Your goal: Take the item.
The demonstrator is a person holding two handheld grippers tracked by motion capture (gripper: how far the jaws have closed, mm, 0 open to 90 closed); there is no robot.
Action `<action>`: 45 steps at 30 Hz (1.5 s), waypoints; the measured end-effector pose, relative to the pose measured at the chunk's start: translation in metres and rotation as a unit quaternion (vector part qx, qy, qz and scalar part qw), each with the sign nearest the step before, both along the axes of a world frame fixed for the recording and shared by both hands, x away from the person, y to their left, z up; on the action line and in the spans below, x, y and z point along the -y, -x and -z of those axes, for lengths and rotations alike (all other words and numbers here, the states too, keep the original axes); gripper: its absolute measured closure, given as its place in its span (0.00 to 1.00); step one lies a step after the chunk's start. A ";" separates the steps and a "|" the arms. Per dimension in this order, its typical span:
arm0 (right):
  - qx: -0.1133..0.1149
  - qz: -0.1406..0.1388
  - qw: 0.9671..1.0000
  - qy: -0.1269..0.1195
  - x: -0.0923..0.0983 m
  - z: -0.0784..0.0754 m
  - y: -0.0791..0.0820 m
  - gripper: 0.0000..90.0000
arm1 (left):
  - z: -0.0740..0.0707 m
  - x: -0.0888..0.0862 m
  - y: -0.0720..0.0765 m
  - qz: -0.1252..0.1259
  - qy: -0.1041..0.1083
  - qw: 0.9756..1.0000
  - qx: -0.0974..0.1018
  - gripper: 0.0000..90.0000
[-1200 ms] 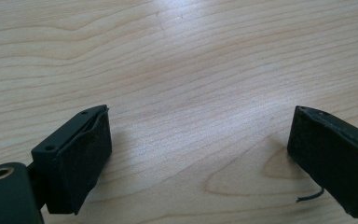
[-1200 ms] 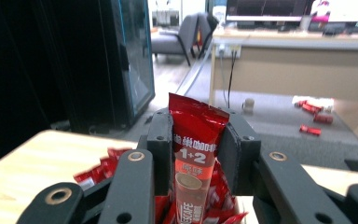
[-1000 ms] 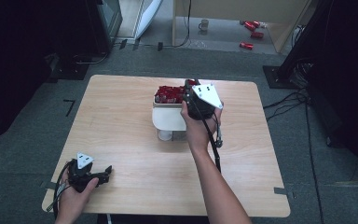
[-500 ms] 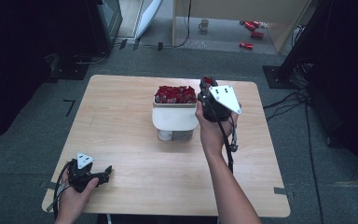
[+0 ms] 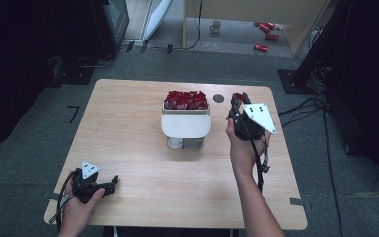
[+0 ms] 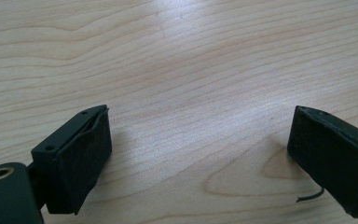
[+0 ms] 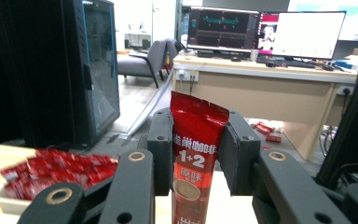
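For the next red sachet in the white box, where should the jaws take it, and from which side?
Judged from the high view: grip a sachet by its upper end, coming straight down into the white box, since its walls block the sides and the packed sachets seem to stand on end.

The high view looks forward and down over the whole table point(image 5: 128, 143). The left gripper view stares close at bare tabletop, probably the near left corner. The right gripper view faces level across the tray of red packets point(image 7: 51, 175), shared with the high view, toward a desk with monitors point(image 7: 265, 30).
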State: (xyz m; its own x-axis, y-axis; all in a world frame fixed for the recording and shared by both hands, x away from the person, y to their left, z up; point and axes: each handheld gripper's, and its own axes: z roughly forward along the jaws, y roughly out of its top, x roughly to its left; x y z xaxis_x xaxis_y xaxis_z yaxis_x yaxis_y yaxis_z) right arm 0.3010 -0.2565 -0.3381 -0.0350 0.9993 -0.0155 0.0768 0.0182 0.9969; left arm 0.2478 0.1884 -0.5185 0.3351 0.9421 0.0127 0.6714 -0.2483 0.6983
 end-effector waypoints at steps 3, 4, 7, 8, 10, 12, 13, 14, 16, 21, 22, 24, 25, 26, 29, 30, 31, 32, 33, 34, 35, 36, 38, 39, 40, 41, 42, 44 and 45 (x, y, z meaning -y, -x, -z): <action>-0.007 0.005 1.000 0.002 0.008 0.014 0.008 0.77 | 0.000 0.000 0.000 0.000 0.000 1.000 0.000 0.07; -0.011 0.005 1.000 0.001 0.011 0.019 0.011 0.77 | 0.000 0.000 0.000 0.000 0.001 1.000 -0.001 0.07; -0.024 0.004 1.000 -0.001 0.014 0.033 0.017 0.77 | 0.000 0.000 0.000 0.000 0.001 1.000 -0.001 0.07; -0.027 0.003 1.000 0.000 0.015 0.037 0.019 0.77 | 0.000 0.000 0.000 0.000 0.001 1.000 -0.001 0.07; -0.032 0.002 0.999 0.002 0.016 0.044 0.021 0.77 | 0.000 0.000 0.000 0.000 0.001 1.000 -0.001 0.07; -0.045 0.000 0.999 0.003 0.018 0.057 0.026 0.77 | 0.000 0.000 0.000 0.000 0.001 1.000 -0.001 0.07; -0.051 -0.001 0.999 0.003 0.019 0.063 0.028 0.77 | 0.000 0.000 0.000 -0.001 0.001 1.000 -0.001 0.07; -0.056 -0.001 0.998 0.002 0.020 0.067 0.029 0.77 | 0.000 0.000 0.000 0.000 0.001 1.000 -0.001 0.07; -0.066 -0.004 0.998 0.000 0.021 0.077 0.030 0.77 | 0.000 0.000 0.000 0.000 0.000 1.000 -0.001 0.07; -0.092 -0.008 0.996 -0.002 0.025 0.097 0.027 0.77 | 0.000 0.000 0.000 0.000 0.000 1.000 -0.001 0.07; -0.096 -0.008 0.995 -0.003 0.025 0.100 0.025 0.77 | 0.000 0.000 0.000 0.001 0.000 1.000 -0.001 0.07; -0.103 -0.007 0.995 -0.004 0.027 0.105 0.022 0.77 | 0.000 0.000 0.000 0.001 0.000 1.000 -0.001 0.07; -0.107 -0.006 0.994 -0.003 0.027 0.108 0.019 0.77 | 0.000 0.000 0.000 0.001 0.000 1.000 -0.001 0.07; -0.110 -0.006 0.994 -0.003 0.028 0.110 0.017 0.77 | 0.000 0.000 0.000 0.000 0.000 1.000 -0.001 0.07; -0.112 -0.005 0.994 -0.003 0.029 0.113 0.012 0.77 | 0.000 0.000 0.000 0.001 0.000 1.000 -0.001 0.07; -0.108 -0.004 0.994 -0.006 0.031 0.115 0.007 0.77 | 0.000 0.000 0.000 0.001 0.000 1.000 -0.001 0.07; -0.109 -0.003 0.994 -0.010 0.032 0.116 0.004 0.77 | 0.000 0.000 0.000 0.001 0.000 1.000 -0.001 0.07; -0.109 0.000 0.994 -0.012 0.034 0.116 0.000 0.77 | 0.000 0.000 0.000 0.001 0.000 1.000 -0.001 0.07; -0.110 0.003 0.994 -0.014 0.035 0.117 -0.004 0.78 | 0.000 0.000 0.000 0.001 0.000 1.000 -0.001 0.07; -0.111 0.005 0.994 -0.017 0.037 0.117 -0.009 0.78 | 0.000 0.000 0.000 0.000 0.000 1.000 -0.001 0.07; -0.112 0.006 0.993 -0.020 0.038 0.118 -0.012 0.78 | 0.000 0.000 0.000 0.001 -0.001 1.000 -0.001 0.07; -0.114 0.007 0.993 -0.022 0.039 0.119 -0.017 0.78 | 0.000 0.000 0.000 0.001 -0.001 1.000 -0.001 0.07; -0.113 0.010 0.993 -0.019 0.041 0.122 -0.025 0.78 | 0.000 0.000 0.000 0.000 0.000 1.000 -0.001 0.07; -0.115 0.012 0.993 -0.022 0.043 0.125 -0.031 0.78 | 0.000 0.000 0.000 0.000 0.000 1.000 -0.001 0.07; -0.115 0.012 0.993 -0.025 0.044 0.127 -0.035 0.78 | 0.000 0.000 0.000 0.000 0.000 1.000 -0.001 0.07; -0.119 0.013 0.992 -0.028 0.046 0.129 -0.039 0.78 | 0.000 0.000 0.000 0.000 0.000 1.000 -0.001 0.07; -0.124 0.012 0.992 -0.033 0.047 0.131 -0.043 0.79 | 0.000 0.000 0.000 0.000 0.000 1.000 -0.001 0.07; -0.128 0.011 0.991 -0.039 0.049 0.133 -0.047 0.80 | 0.000 0.000 0.000 0.000 0.000 1.000 -0.001 0.07; -0.139 0.013 0.989 -0.042 0.051 0.138 -0.056 0.81 | 0.000 0.000 0.000 0.000 0.000 1.000 -0.001 0.07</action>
State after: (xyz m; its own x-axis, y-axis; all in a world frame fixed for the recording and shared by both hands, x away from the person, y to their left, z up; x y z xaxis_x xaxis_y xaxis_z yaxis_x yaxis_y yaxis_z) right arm 0.3571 -0.3074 -0.4756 -0.0014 0.9972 0.0741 0.3481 -0.0690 0.9349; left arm 0.2477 0.1884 -0.5184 0.3356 0.9419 0.0120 0.6729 -0.2486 0.6967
